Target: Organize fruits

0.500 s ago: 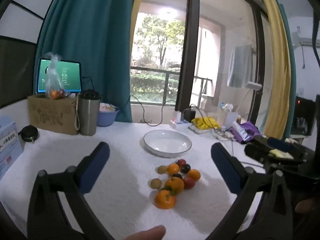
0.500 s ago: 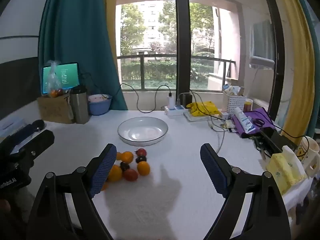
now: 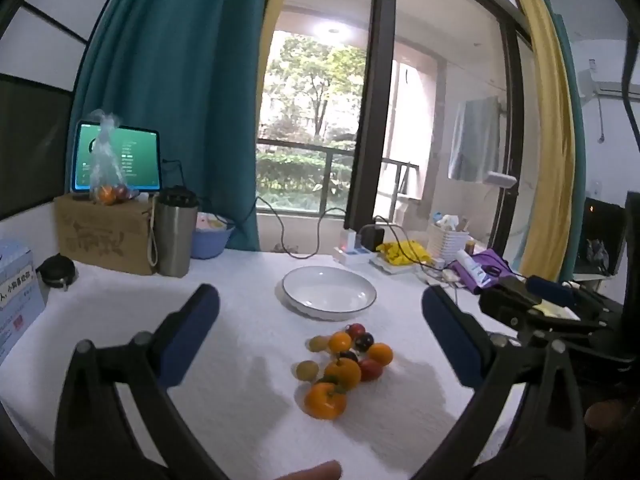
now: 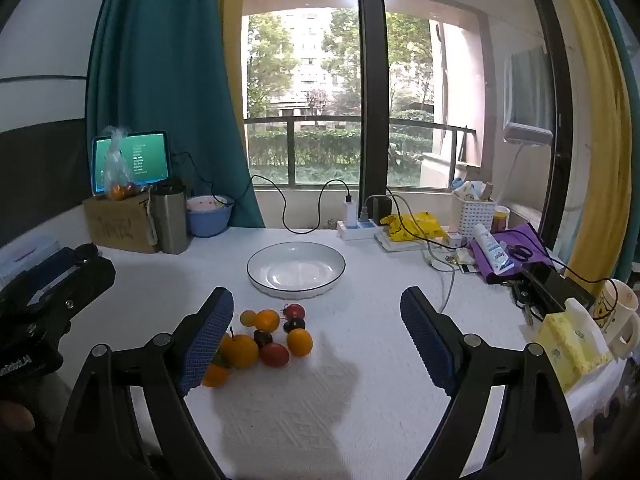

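Observation:
A pile of small fruits [image 3: 344, 364] lies on the white tablecloth: orange, red, dark and yellow-green ones. It also shows in the right wrist view [image 4: 266, 340]. An empty white plate [image 3: 329, 293] with a dark rim sits just behind the pile, also in the right wrist view [image 4: 296, 271]. My left gripper [image 3: 320, 336] is open and empty, above the table in front of the pile. My right gripper [image 4: 316, 340] is open and empty, just right of the pile. The right gripper shows at the right edge of the left view [image 3: 532, 304].
At the back left stand a cardboard box [image 3: 104, 240] with a bag of fruit [image 3: 106, 160], a steel tumbler [image 3: 174, 236] and a blue bowl [image 3: 210, 238]. A power strip [image 4: 356, 228], cables, a white basket [image 4: 472, 214] and a mug [image 4: 618, 312] crowd the right.
Both grippers have shifted only slightly; the view of the fruit pile and plate is almost the same. Nothing was grasped.

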`<state>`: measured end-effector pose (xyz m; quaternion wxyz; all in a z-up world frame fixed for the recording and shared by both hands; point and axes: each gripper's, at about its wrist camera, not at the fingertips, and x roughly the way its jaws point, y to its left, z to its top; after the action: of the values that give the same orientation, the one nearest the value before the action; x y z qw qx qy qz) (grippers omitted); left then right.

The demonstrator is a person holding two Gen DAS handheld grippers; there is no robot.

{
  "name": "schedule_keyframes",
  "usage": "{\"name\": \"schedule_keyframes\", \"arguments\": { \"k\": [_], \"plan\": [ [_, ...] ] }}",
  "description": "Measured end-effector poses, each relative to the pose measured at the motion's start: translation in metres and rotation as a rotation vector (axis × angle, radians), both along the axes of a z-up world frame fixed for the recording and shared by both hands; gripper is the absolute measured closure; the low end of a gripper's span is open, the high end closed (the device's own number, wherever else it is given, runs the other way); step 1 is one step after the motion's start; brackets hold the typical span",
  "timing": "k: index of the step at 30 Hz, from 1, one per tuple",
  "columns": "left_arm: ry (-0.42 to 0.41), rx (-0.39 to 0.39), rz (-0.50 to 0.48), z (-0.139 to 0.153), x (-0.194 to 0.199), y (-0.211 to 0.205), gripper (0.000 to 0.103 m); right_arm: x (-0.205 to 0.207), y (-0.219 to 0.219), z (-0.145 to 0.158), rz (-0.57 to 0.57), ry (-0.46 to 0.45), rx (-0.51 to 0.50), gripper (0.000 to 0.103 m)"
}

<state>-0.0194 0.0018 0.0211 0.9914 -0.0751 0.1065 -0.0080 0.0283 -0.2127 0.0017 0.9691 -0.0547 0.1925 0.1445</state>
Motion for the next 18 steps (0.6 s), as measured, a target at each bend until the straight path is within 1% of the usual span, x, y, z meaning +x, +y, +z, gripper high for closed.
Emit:
{"name": "schedule_keyframes", "arguments": {
  "k": [4, 8, 14, 18],
  "plan": [
    [0.002, 0.002, 0.002, -0.004, 0.004, 0.000, 0.001, 0.000, -0.002, 0.001, -0.001, 0.000, 0.003, 0.015],
    [-0.020, 0.009, 0.022, -0.003, 0.000, -0.001, 0.001, -0.003, -0.003, 0.001, -0.003, -0.002, 0.001, 0.015],
    [-0.039, 0.053, 0.073, -0.008, 0.005, -0.001, 0.001, -0.003, -0.003, 0.001, -0.001, -0.004, 0.001, 0.015],
    [-0.026, 0.064, 0.076, -0.011, 0.010, 0.001, 0.001, -0.003, -0.003, 0.001, -0.002, -0.004, 0.001, 0.015]
  ]
}}
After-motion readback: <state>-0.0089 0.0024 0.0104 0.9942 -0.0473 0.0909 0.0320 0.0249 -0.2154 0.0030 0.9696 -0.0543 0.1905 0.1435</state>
